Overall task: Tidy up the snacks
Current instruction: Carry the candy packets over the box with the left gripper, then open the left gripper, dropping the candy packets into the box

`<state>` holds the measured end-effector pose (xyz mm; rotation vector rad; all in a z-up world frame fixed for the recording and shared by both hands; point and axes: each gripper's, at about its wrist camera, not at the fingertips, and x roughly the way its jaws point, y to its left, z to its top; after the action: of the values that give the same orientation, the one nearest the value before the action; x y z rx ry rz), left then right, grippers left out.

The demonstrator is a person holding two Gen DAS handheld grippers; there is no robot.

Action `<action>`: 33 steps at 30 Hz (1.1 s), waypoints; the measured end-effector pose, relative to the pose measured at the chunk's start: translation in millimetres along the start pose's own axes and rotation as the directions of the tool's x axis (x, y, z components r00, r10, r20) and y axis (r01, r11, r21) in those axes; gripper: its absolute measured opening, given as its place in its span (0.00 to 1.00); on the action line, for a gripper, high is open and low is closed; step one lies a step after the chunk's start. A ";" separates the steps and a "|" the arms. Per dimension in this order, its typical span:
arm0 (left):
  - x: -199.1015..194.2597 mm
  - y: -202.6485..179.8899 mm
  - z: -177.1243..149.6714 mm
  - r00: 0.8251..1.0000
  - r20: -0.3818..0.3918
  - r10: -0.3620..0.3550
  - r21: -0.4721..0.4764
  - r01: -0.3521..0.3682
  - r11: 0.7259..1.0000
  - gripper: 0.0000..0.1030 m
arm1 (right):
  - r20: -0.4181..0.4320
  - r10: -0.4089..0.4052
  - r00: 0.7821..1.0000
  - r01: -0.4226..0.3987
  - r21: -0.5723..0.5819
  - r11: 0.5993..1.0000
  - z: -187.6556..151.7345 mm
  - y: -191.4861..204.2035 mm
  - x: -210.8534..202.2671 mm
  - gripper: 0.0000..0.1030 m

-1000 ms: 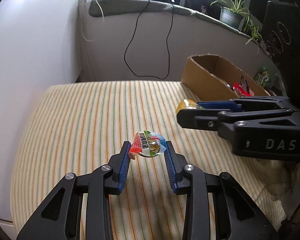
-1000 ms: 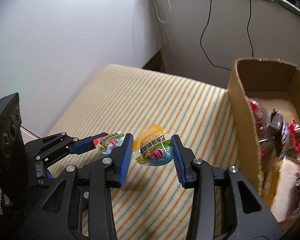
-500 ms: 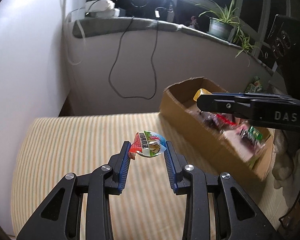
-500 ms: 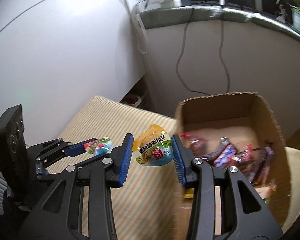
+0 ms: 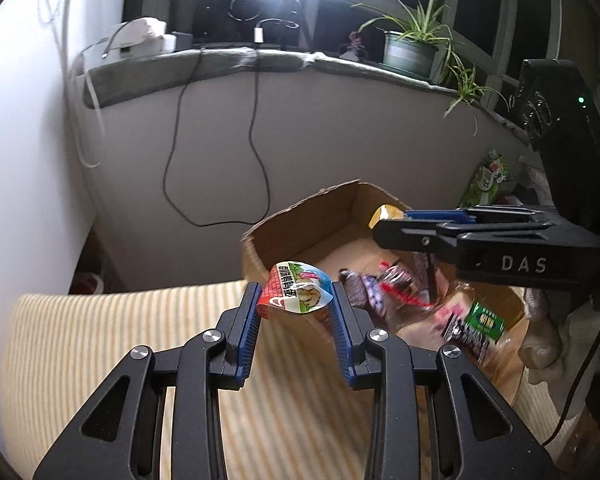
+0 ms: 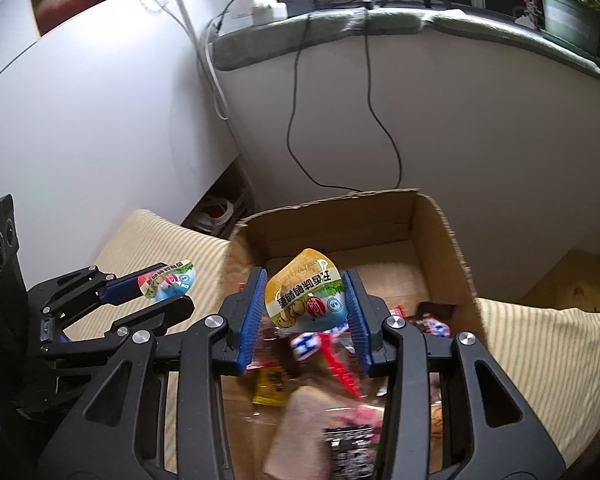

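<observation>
Snacks: 2 packets are mid-delivery. The right gripper (image 6: 306,308) grips the yellow packet (image 6: 305,290) above the cardboard box (image 6: 440,220); the left gripper (image 5: 294,306) clamps the red packet (image 5: 296,294) short of it. Next: release inside.

Left gripper (image 5: 295,312), right gripper (image 6: 306,312): raised side by side, jaws clamped.

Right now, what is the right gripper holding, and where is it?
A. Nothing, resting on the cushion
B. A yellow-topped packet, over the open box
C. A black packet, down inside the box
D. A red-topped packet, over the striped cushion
B: the right gripper clamps the yellow-topped packet, with the box and its snacks behind and below it.
</observation>
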<state>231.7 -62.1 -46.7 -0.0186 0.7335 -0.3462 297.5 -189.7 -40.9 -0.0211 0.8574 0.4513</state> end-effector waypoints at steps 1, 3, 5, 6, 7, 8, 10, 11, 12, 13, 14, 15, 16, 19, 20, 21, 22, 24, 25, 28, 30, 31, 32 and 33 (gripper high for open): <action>3.4 -4.5 2.7 1.000 0.000 -0.005 0.006 0.005 1.000 0.31 | -0.002 -0.001 1.000 0.001 0.003 1.000 0.1 -3.3 0.7 0.39; 8.2 -9.4 6.2 1.000 -0.003 -0.012 0.013 0.012 1.000 0.31 | -0.002 -0.002 1.000 0.002 0.008 1.000 -0.3 -10.7 -1.0 0.39; 13.8 -15.9 9.0 1.000 -0.006 -0.019 0.022 0.019 1.000 0.31 | -0.004 -0.004 1.000 0.005 0.014 1.000 -0.2 -18.5 -0.8 0.39; 16.0 -19.1 10.0 1.000 -0.007 -0.022 0.025 0.022 0.999 0.31 | -0.005 -0.005 1.000 0.005 0.016 1.000 -0.9 -22.0 -1.1 0.39; 18.4 -22.4 11.4 1.000 -0.007 -0.025 0.028 0.025 0.999 0.31 | -0.006 -0.006 1.000 0.006 0.020 1.000 -1.2 -25.5 -1.3 0.39; 20.3 -25.1 12.3 1.000 -0.008 -0.028 0.030 0.028 0.999 0.31 | -0.007 -0.006 1.000 0.007 0.022 1.000 -1.1 -28.8 -1.5 0.39; 23.0 -30.2 13.1 0.999 -0.011 -0.032 0.037 0.033 0.999 0.31 | -0.007 -0.008 1.000 0.008 0.025 1.000 -1.0 -33.5 -2.3 0.39; 23.5 -31.9 12.6 0.999 -0.012 -0.033 0.040 0.033 0.999 0.31 | -0.008 -0.006 1.000 0.007 0.026 1.000 -1.0 -35.6 -2.4 0.39; 24.4 -34.0 12.8 0.999 -0.014 -0.033 0.045 0.033 0.998 0.31 | -0.009 -0.007 1.000 0.007 0.027 1.000 -1.5 -37.6 -1.5 0.40; 24.9 -36.3 12.6 0.999 -0.017 -0.031 0.051 0.032 0.998 0.31 | -0.011 -0.007 1.000 0.008 0.031 0.999 -1.9 -39.7 -0.6 0.40; 25.4 -37.6 13.3 0.999 -0.018 -0.028 0.053 0.029 0.998 0.32 | -0.012 -0.008 1.000 0.008 0.034 0.999 -2.4 -41.2 -0.2 0.40; 25.9 -38.6 13.9 1.000 -0.019 -0.024 0.056 0.025 0.998 0.34 | -0.014 -0.008 1.000 0.008 0.034 0.999 -2.9 -41.0 0.1 0.41; 25.8 -39.7 14.2 1.000 -0.020 -0.022 0.060 0.023 0.998 0.34 | -0.015 -0.006 1.000 0.007 0.034 0.999 -3.6 -41.3 0.3 0.42; 23.9 -42.6 14.0 1.000 -0.020 -0.018 0.067 0.019 0.998 0.38 | -0.017 -0.012 1.000 0.013 0.024 1.000 -5.2 -39.6 1.2 0.44; 23.1 -43.2 13.7 1.000 -0.020 -0.018 0.070 0.019 0.997 0.38 | -0.017 -0.013 1.000 0.013 0.023 1.000 -5.6 -39.2 0.3 0.47; 21.9 -43.9 13.6 1.000 -0.019 -0.020 0.071 0.021 0.997 0.38 | -0.014 -0.012 1.000 0.012 0.025 1.000 -5.7 -38.7 -1.0 0.49; 19.9 -44.6 13.5 1.000 -0.017 -0.020 0.073 0.021 0.997 0.38 | -0.009 -0.014 1.000 0.014 0.028 0.999 -5.5 -38.7 -2.8 0.50; 16.8 -45.1 13.3 1.000 -0.013 -0.017 0.075 0.018 0.997 0.38 | 0.001 -0.019 1.000 0.018 0.032 0.999 -6.2 -38.6 -7.1 0.54; 14.3 -45.4 13.3 1.000 -0.010 -0.017 0.074 0.018 0.997 0.38 | 0.005 -0.020 1.000 0.020 0.034 0.999 -6.7 -39.5 -9.2 0.54; 5.8 -46.2 12.4 1.000 0.001 -0.016 0.075 0.016 0.997 0.38 | 0.015 -0.024 1.000 0.024 0.033 0.999 -9.1 -38.3 -16.8 0.54; -1.4 -46.8 10.9 1.000 0.009 -0.013 0.075 0.012 0.997 0.38 | 0.022 -0.031 0.999 0.031 0.027 0.999 -10.8 -35.6 -21.9 0.54; -5.8 -47.5 9.7 1.000 0.013 -0.012 0.076 0.011 0.997 0.38 | 0.026 -0.036 0.999 0.035 0.025 0.999 -12.7 -33.7 -25.5 0.54; -10.2 -48.0 8.4 1.000 0.019 -0.010 0.076 0.009 0.997 0.38 | 0.029 -0.035 0.999 0.035 0.023 0.999 -14.1 -32.2 -28.0 0.54; -14.7 -48.6 6.6 1.000 0.024 -0.009 0.077 0.007 0.997 0.38 | 0.032 -0.035 0.999 0.034 0.022 0.999 -15.7 -30.2 -31.0 0.54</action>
<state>211.2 -104.0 -25.5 0.0468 0.6962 -0.3806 280.4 -231.7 -33.3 -0.0091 0.8282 0.4094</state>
